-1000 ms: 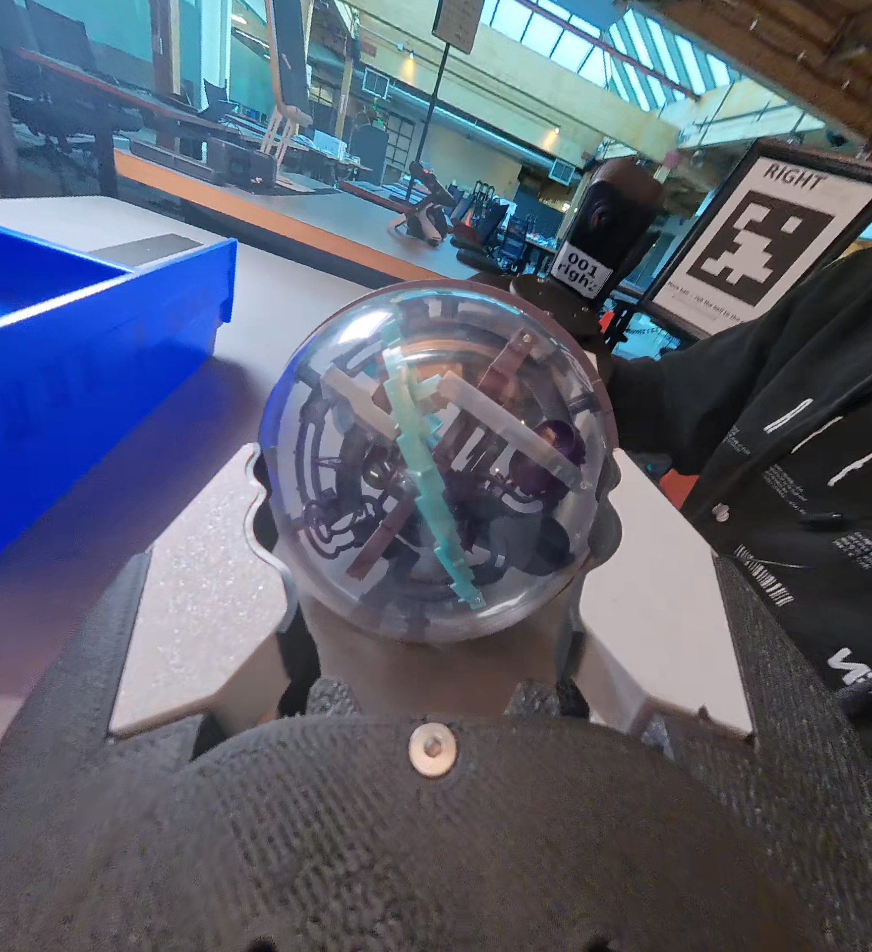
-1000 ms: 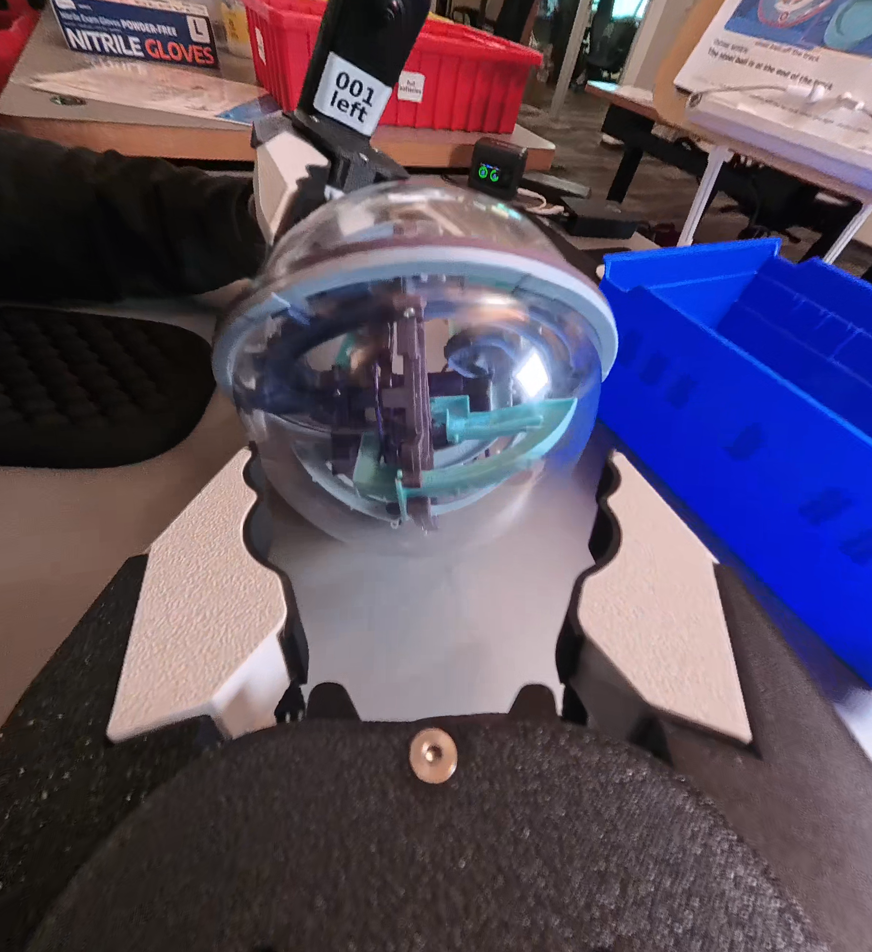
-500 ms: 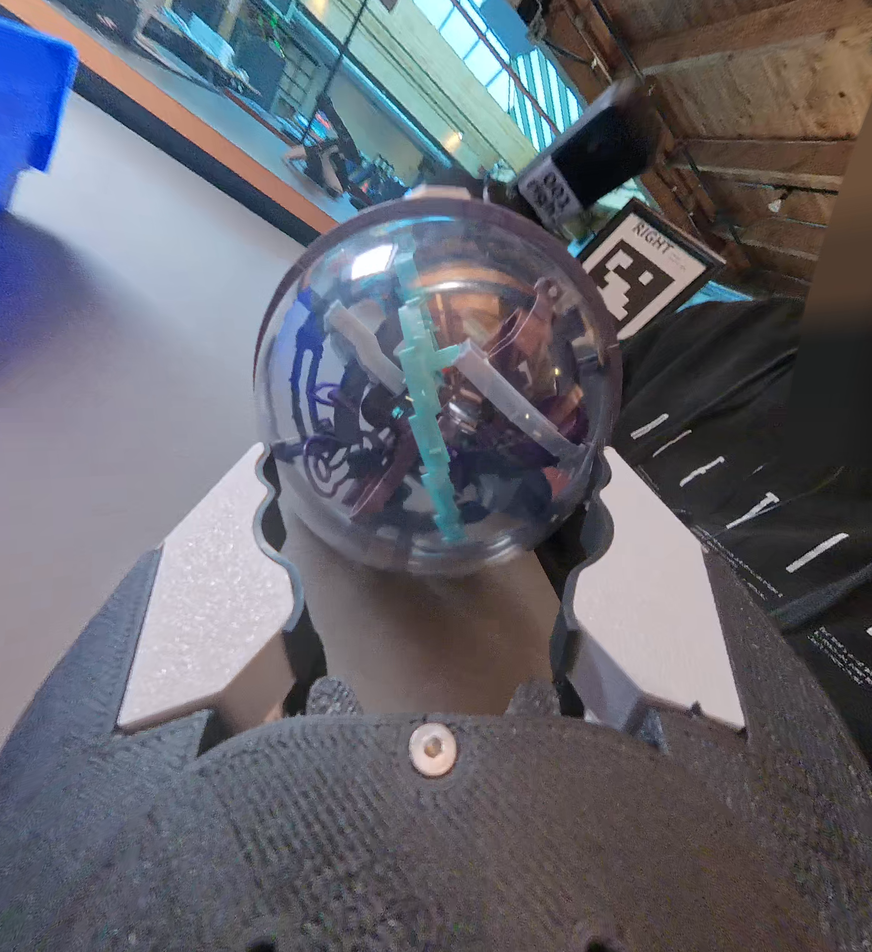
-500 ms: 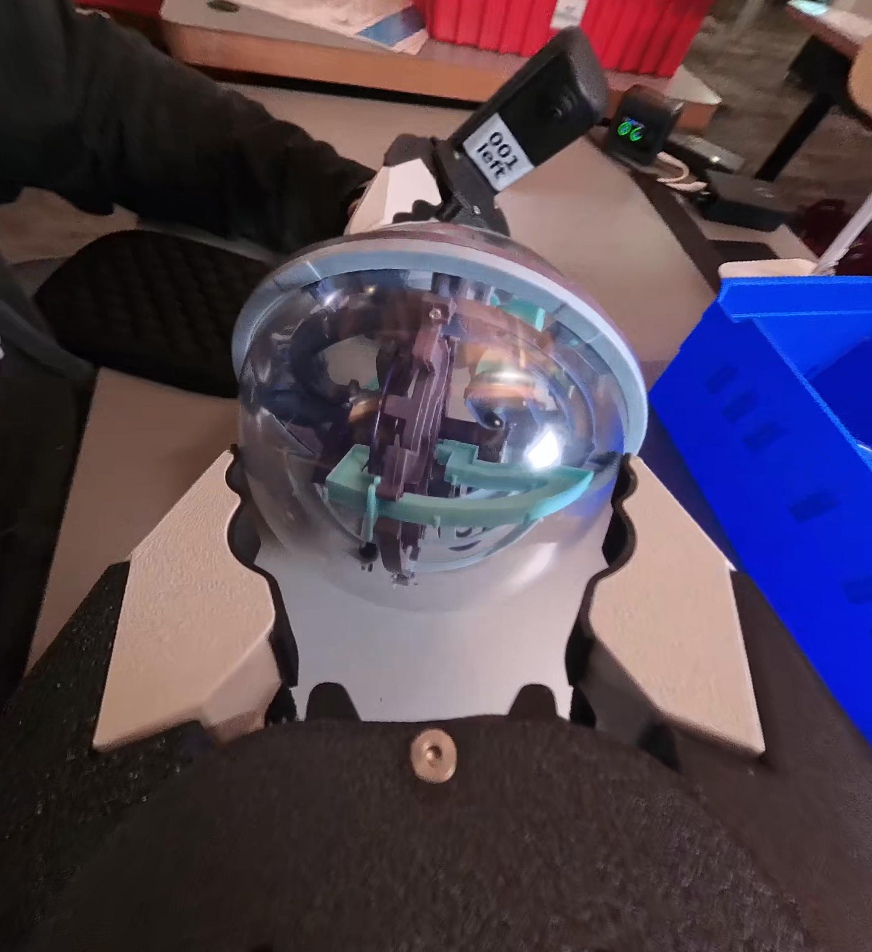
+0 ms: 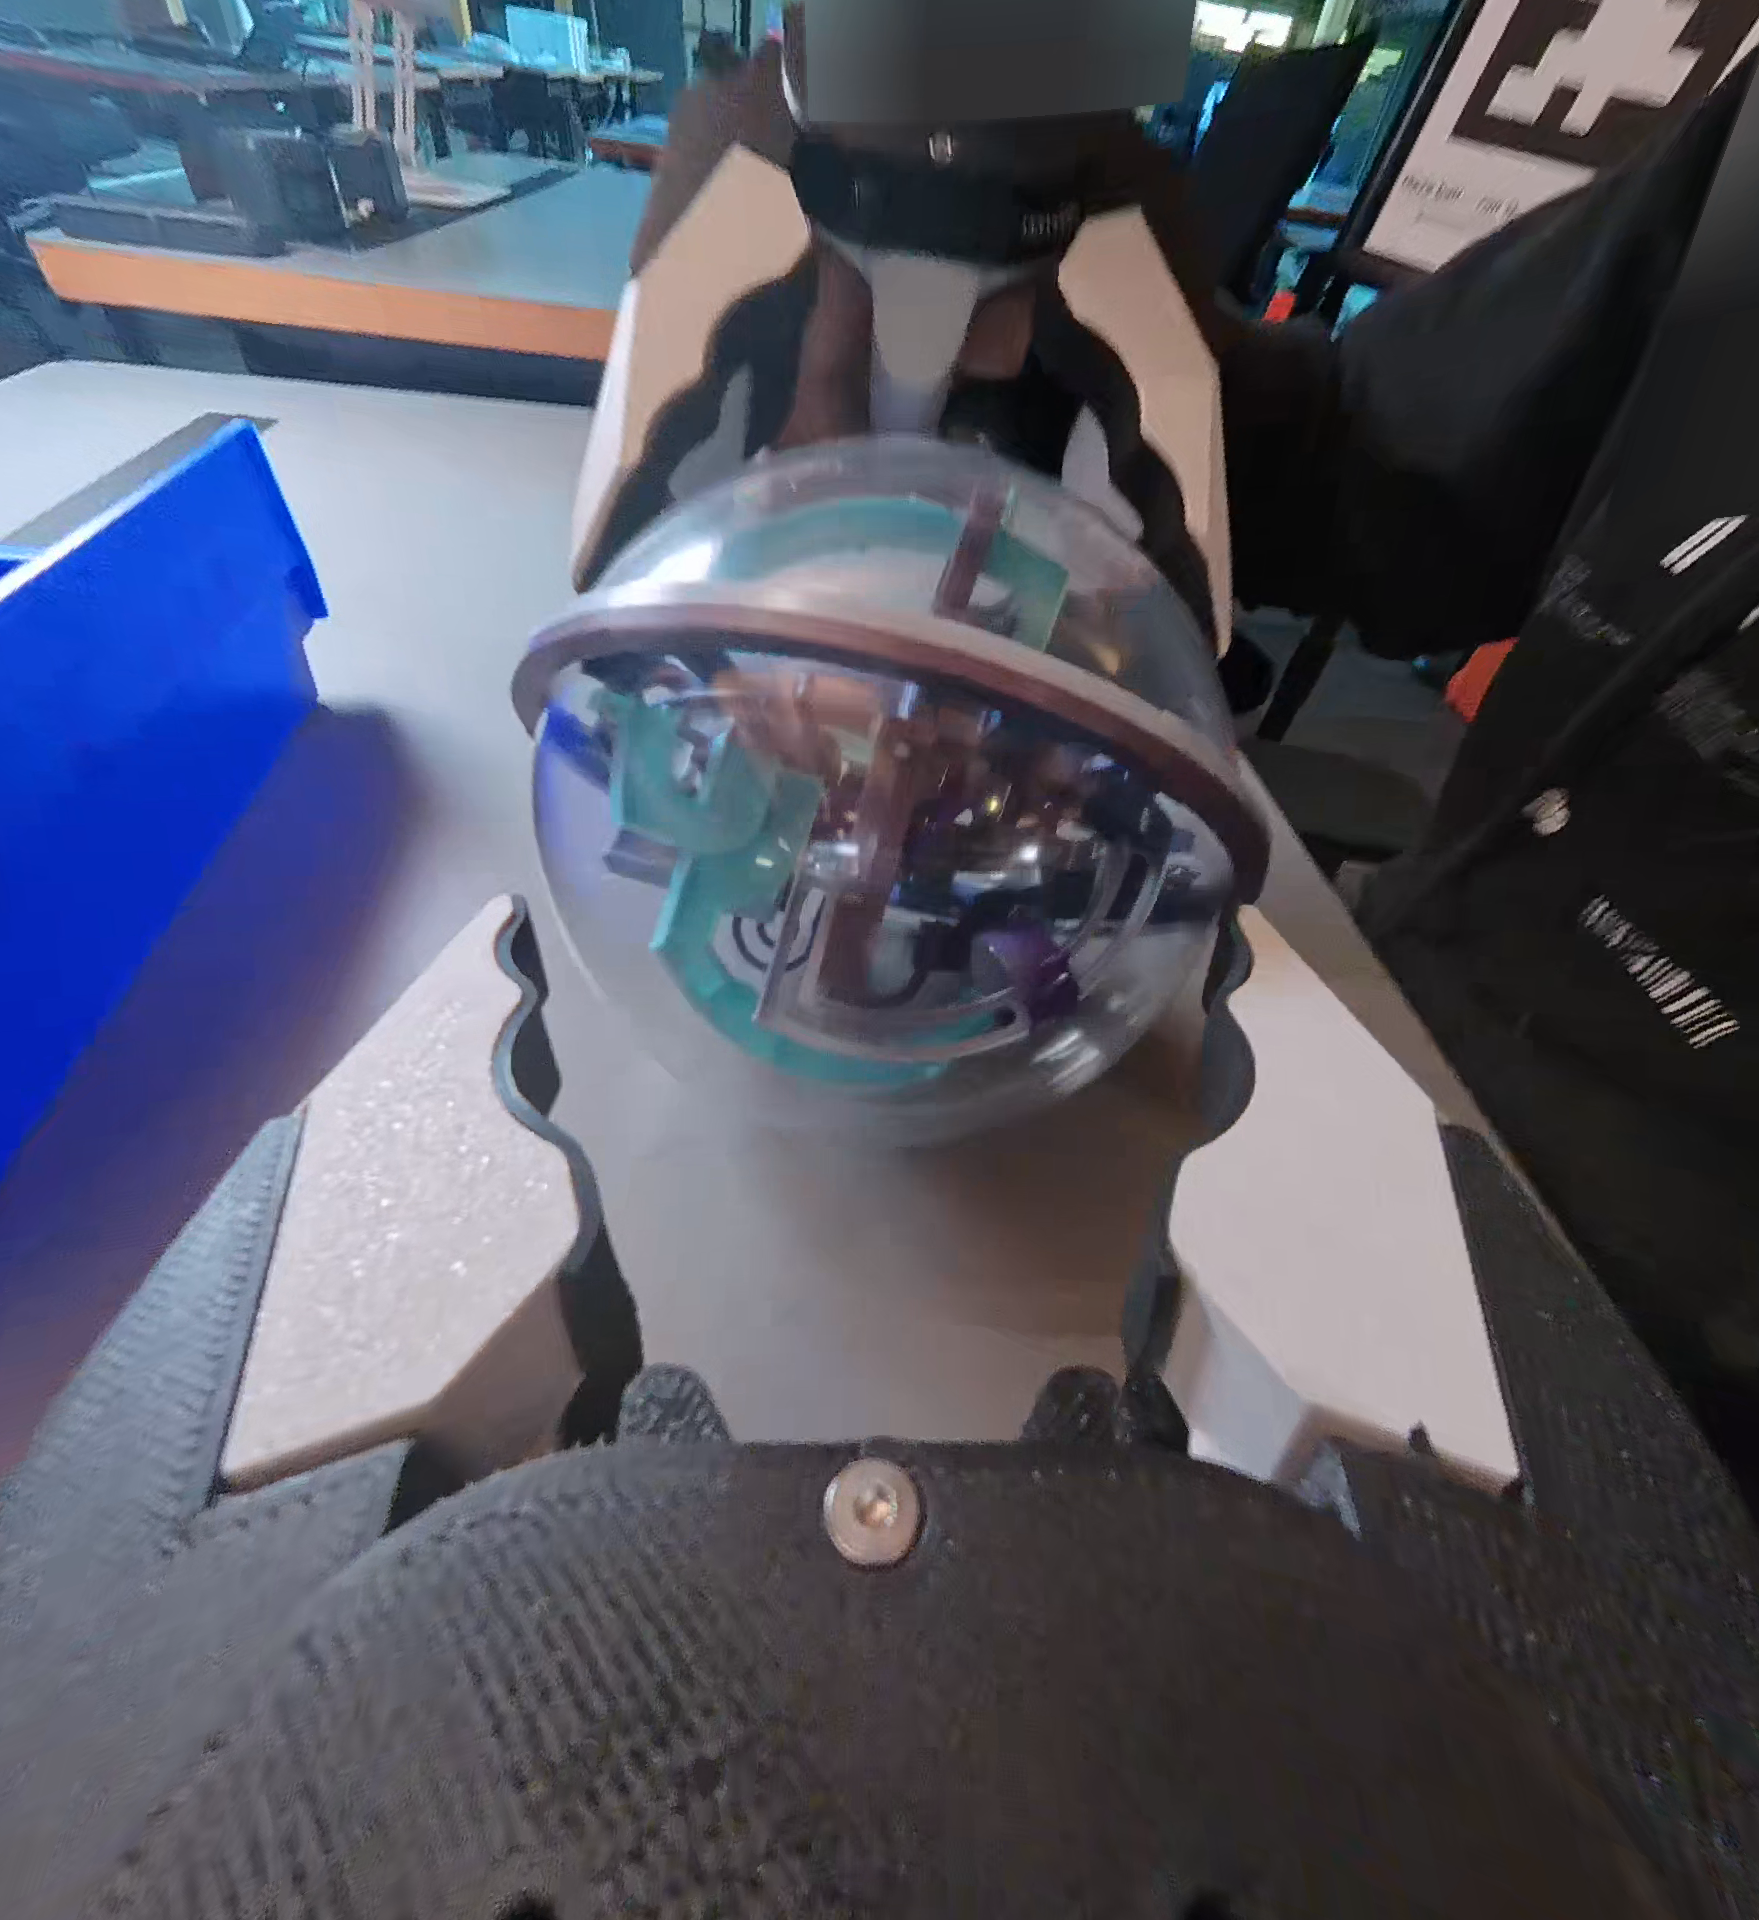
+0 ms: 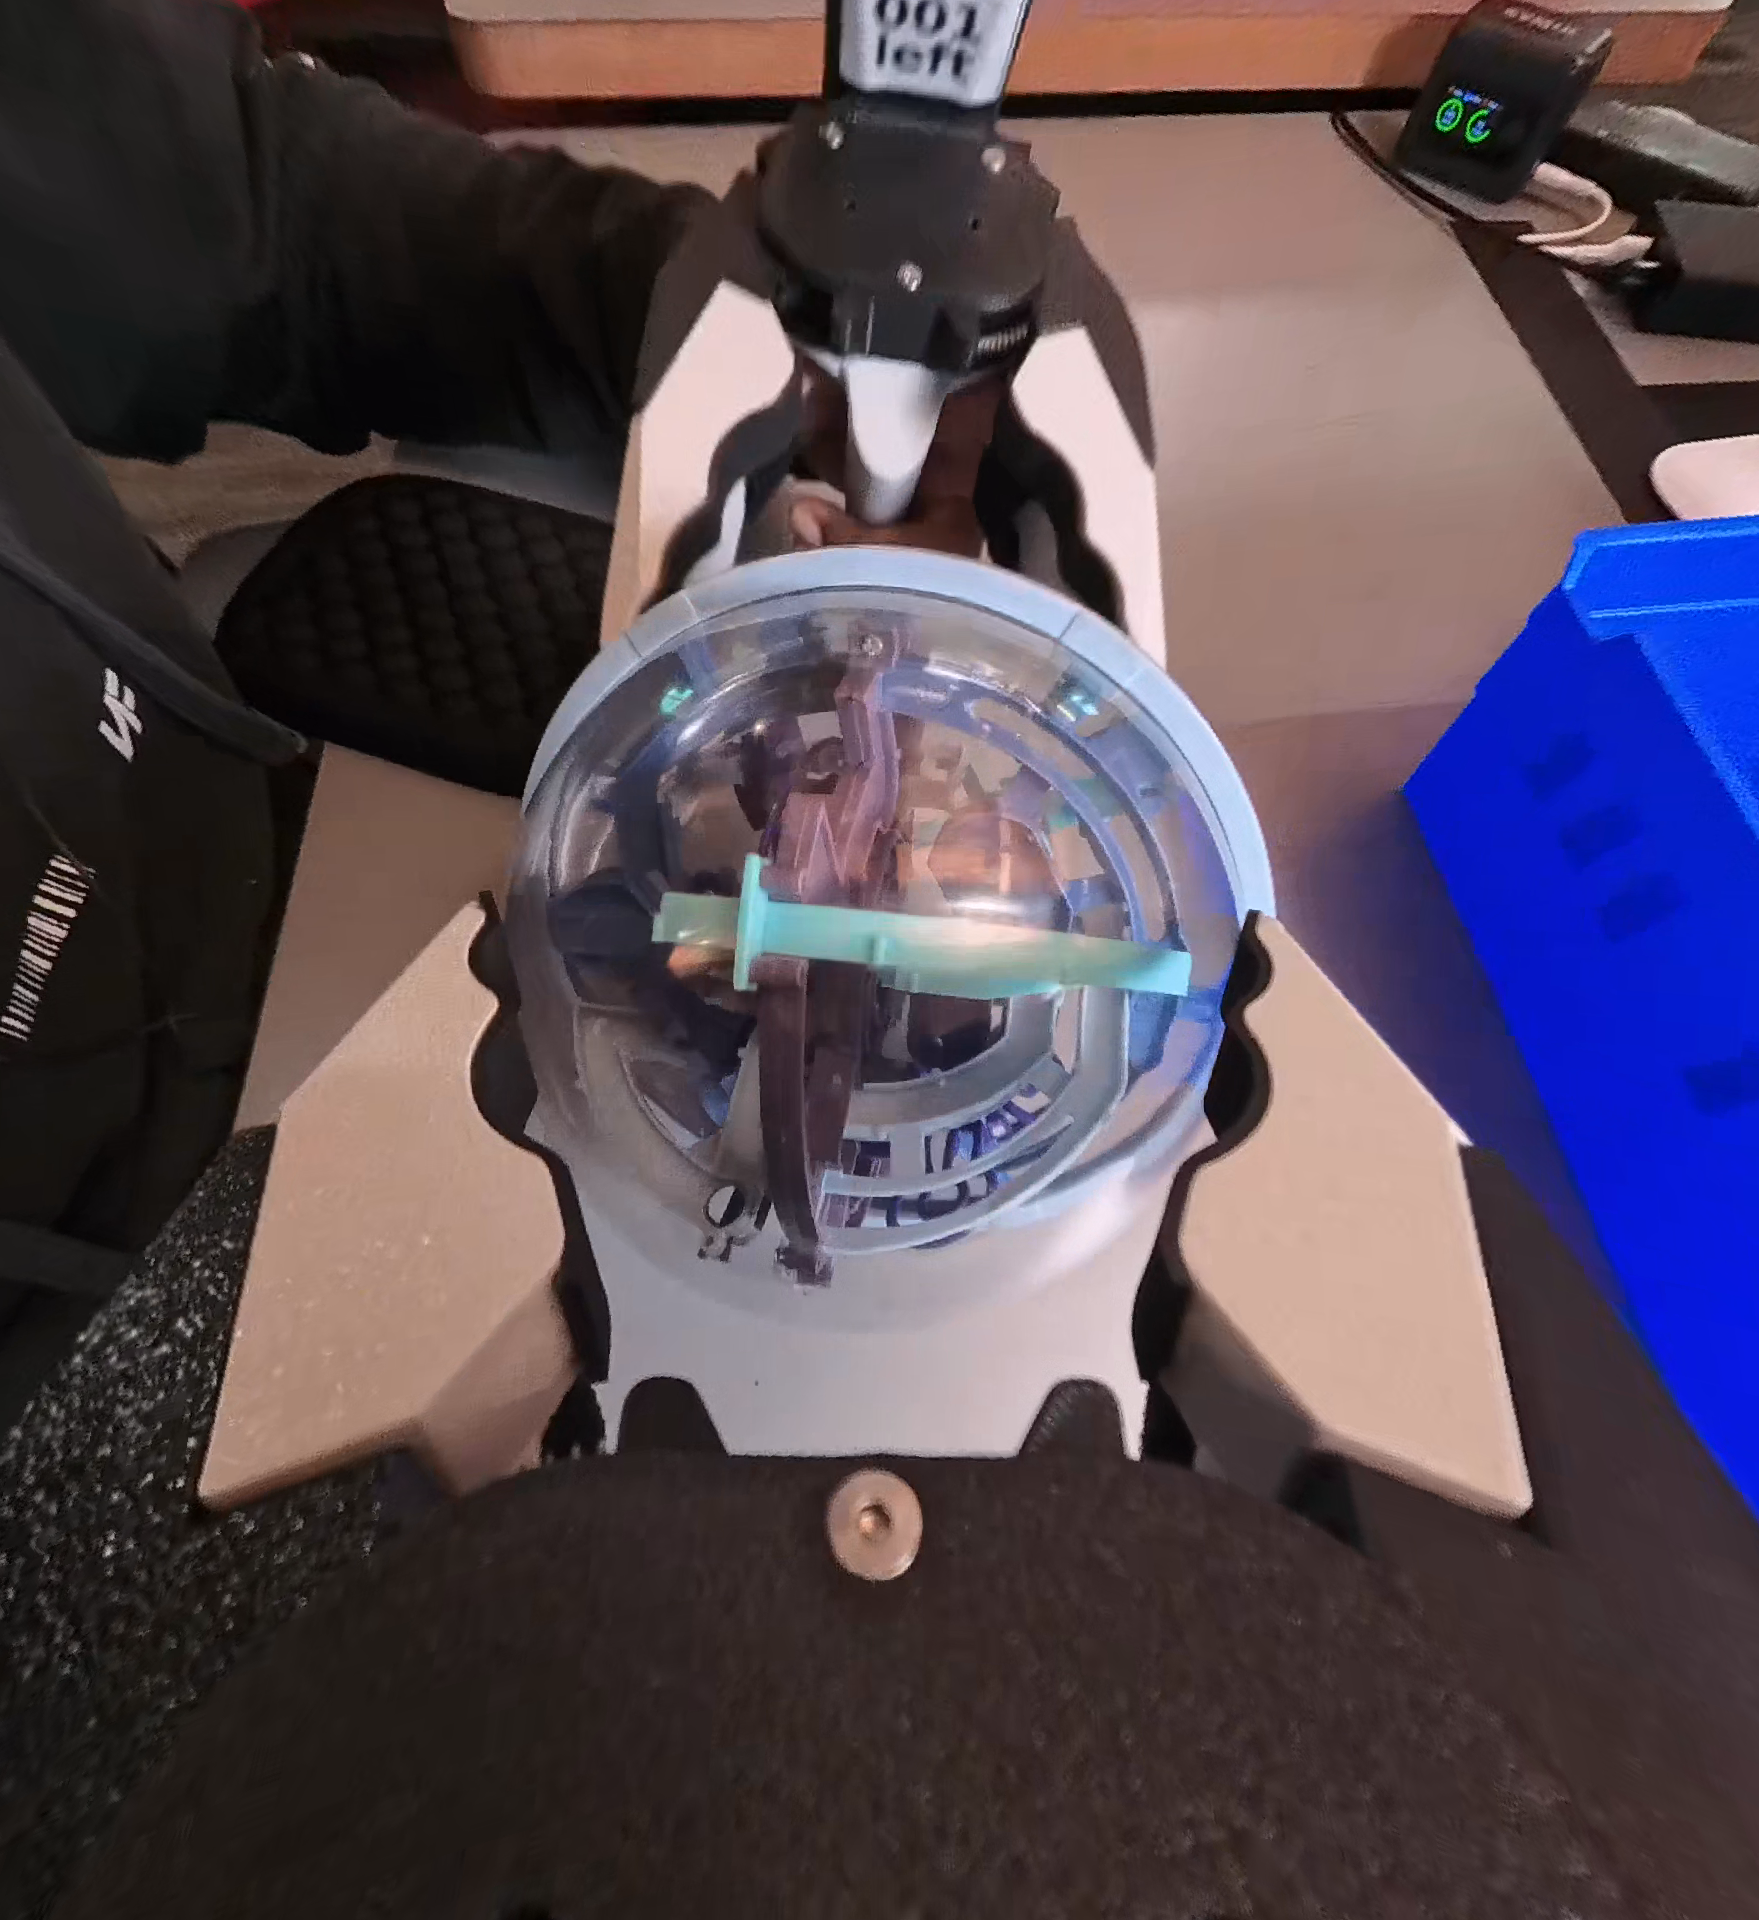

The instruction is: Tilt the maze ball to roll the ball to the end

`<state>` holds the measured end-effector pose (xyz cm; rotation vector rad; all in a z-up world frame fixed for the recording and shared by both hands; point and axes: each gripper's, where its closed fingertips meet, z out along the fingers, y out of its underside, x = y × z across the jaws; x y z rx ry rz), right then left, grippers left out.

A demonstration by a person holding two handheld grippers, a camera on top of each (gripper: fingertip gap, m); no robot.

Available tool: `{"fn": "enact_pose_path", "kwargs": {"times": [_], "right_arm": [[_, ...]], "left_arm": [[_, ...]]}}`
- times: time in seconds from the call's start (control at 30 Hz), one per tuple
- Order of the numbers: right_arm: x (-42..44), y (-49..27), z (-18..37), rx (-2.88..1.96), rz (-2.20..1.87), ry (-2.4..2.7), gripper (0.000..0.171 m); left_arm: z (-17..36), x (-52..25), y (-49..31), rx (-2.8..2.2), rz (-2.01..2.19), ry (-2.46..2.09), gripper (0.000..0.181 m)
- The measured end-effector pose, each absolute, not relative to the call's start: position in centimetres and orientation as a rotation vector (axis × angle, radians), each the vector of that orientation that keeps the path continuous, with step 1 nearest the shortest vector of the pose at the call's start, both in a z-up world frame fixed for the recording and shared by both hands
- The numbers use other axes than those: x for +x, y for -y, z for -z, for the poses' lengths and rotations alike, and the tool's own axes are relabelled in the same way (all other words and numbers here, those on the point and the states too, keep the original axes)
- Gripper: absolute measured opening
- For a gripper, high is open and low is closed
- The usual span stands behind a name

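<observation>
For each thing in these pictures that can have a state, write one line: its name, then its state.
maze ball: lifted off the table, held between both tongs, seam ring tilted.
left tongs: shut on the maze ball.
right tongs: shut on the maze ball from the opposite side.
blue bin: open-topped, resting on the table.

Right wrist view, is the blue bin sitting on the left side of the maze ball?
No, the blue bin stands on the right side of the maze ball, while a black sleeve fills the left.
</observation>
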<state>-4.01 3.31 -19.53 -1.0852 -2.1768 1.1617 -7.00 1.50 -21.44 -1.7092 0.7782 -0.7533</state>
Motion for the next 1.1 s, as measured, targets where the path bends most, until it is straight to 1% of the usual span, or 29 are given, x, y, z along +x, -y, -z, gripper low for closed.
{"fn": "enact_pose_path", "kwargs": {"times": [0.07,0.23,0.3,0.4,0.5,0.67,0.7,0.77,0.87,0.9,1.03,1.1], "right_arm": [[-4.4,-3.5,19.5,-1.102,-1.191,2.183,0.132],[-5.1,-4.0,19.3,-1.151,-1.257,2.166,0.13],[-5.2,-4.5,18.7,-1.162,-1.29,2.11,0.124],[-4.2,-5.9,17.7,-1.158,-1.299,2.006,0.126],[-2.5,-7.2,19.5,-1.151,-1.156,1.965,0.13],[-1.8,-7.4,22.0,-1.193,-1.11,1.877,0.128],[-2.0,-7.3,22.1,-1.193,-1.122,1.871,0.131],[-2.3,-7.4,21.8,-1.199,-1.152,1.882,0.131],[-2.5,-7.3,21.3,-1.212,-1.222,1.951,0.131],[-2.7,-7.2,21.2,-1.221,-1.235,1.978,0.13],[-3.6,-7.2,20.8,-1.227,-1.233,2.074,0.128],[-4.0,-7.2,20.7,-1.226,-1.232,2.118,0.128]], "left_arm": [[22.3,-6.8,-1.6,-1.722,0.768,-0.776,0.122],[22.6,-7.3,-1.9,-1.732,0.823,-0.691,0.123],[22.6,-7.7,-2.1,-1.734,0.876,-0.627,0.12],[22.6,-8.4,-2.4,-1.736,0.948,-0.541,0.112],[22.6,-8.9,-2.7,-1.741,1.012,-0.469,0.107],[23.6,-8.2,-2.9,-1.775,1.065,-0.454,0.1],[24.0,-7.9,-2.9,-1.795,1.068,-0.463,0.101],[24.6,-7.5,-2.9,-1.839,1.062,-0.472,0.103],[25.8,-7.0,-2.2,-1.928,1.022,-0.546,0.099],[26.0,-7.1,-2.1,-1.934,0.969,-0.586,0.1],[23.6,-9.0,-3.0,-1.813,0.741,-0.602,0.131],[22.2,-9.3,-3.1,-1.73,0.658,-0.618,0.134]]}}
